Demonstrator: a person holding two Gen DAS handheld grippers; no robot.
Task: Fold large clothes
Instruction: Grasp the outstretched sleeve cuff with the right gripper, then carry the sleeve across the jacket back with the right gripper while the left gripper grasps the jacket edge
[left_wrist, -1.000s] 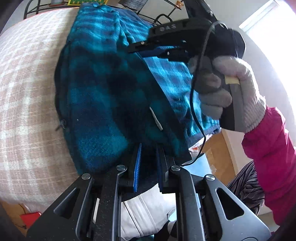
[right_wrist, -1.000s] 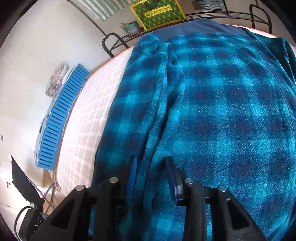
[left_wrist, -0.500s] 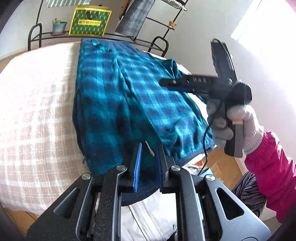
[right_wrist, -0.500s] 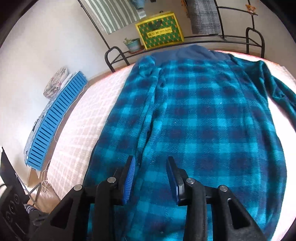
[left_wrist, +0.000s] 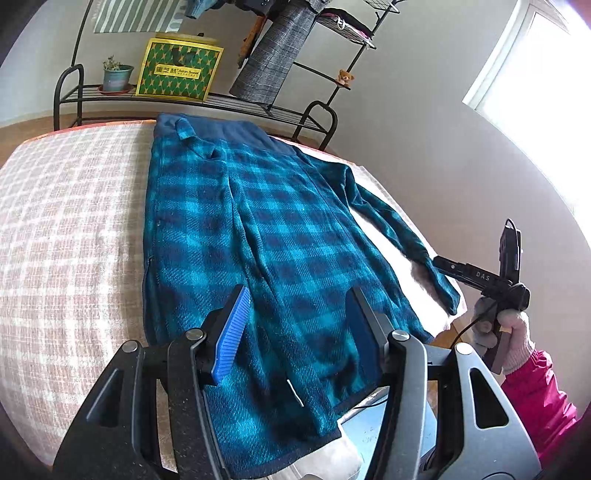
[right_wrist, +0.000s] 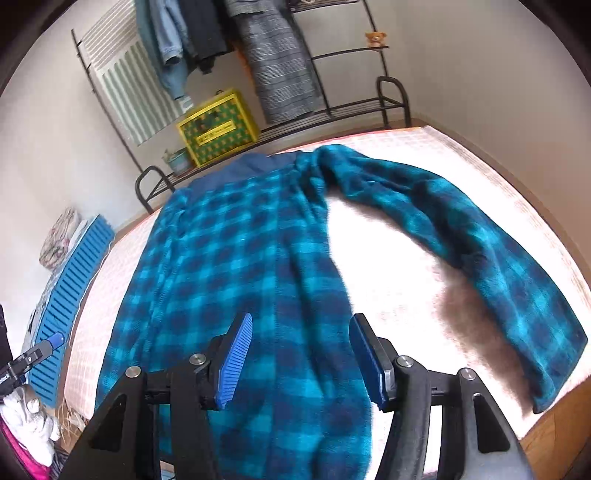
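A teal and navy plaid fleece jacket lies flat on the pink checked bed, collar at the far end. One sleeve stretches out to the right. My left gripper hovers over the near hem. Its jaws are opening and nothing is pressed between the pads. My right gripper hangs above the jacket's right edge. Its jaws are opening too, with only air between them. In the left wrist view the right gripper, in a gloved hand, is near the sleeve's cuff.
A black metal rack stands behind the bed with a yellow-green box, a potted plant and hanging clothes. A blue slatted panel lies on the floor at the left. The bed's near edge drops off.
Both grippers have let go of the fabric and opened. The left one rose above the hem. The right one swung to the right, so the spread sleeve has come into its view.
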